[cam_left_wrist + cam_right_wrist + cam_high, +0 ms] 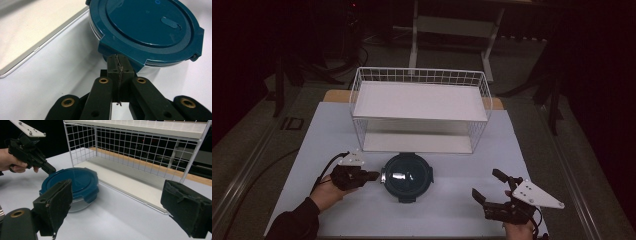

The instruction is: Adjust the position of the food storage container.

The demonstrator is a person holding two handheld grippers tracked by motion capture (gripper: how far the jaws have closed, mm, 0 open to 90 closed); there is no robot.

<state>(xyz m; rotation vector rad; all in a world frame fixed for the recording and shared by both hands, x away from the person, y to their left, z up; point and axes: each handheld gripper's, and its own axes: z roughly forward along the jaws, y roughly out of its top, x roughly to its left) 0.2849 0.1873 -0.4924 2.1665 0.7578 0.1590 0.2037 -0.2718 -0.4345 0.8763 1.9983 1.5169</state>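
The left gripper [373,175], jaws pressed together, touched the left clip of the blue-lidded container [407,176], near the wire rack [419,111]. The right gripper [488,187] stood apart, wide open.

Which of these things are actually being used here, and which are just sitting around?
In use:
- round container with blue lid
- left gripper, shut, tips at the lid's rim
- right gripper, open, waiting nearby

Sitting around:
- white wire shelf rack
- table

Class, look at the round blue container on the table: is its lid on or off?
On. The blue lid covers the container, and its side tabs fold down over the rim. Contents: cannot tell.
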